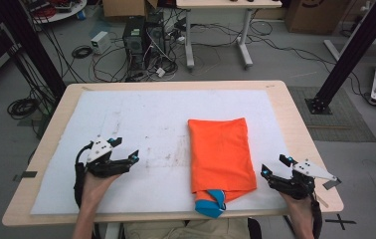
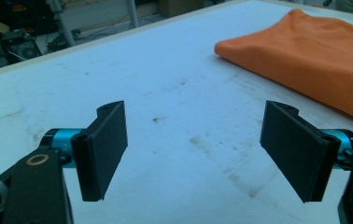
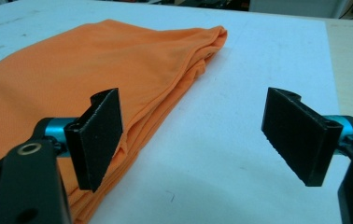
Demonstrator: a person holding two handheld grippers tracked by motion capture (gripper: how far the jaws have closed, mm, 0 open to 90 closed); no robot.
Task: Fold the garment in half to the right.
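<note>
A folded orange cloth [image 1: 221,154] lies right of centre on the white mat [image 1: 141,124], with a blue part [image 1: 211,203] sticking out at its near end. My left gripper [image 1: 125,150] is at the left side of the mat, well apart from the cloth, jaws open and empty. In the left gripper view the gripper [image 2: 195,149] frames bare mat, with the cloth [image 2: 314,56] at the upper right. My right gripper [image 1: 274,166] stands just right of the cloth's near corner, open. In the right gripper view the gripper [image 3: 191,140] has the cloth [image 3: 86,65] behind its left jaw, nothing pressed.
The mat covers most of a wooden table [image 1: 300,124]. Beyond the far edge the floor holds computer towers [image 1: 143,37], cables, a desk's legs [image 1: 216,40] and black frame posts [image 1: 355,50]. The person's lap is at the near edge.
</note>
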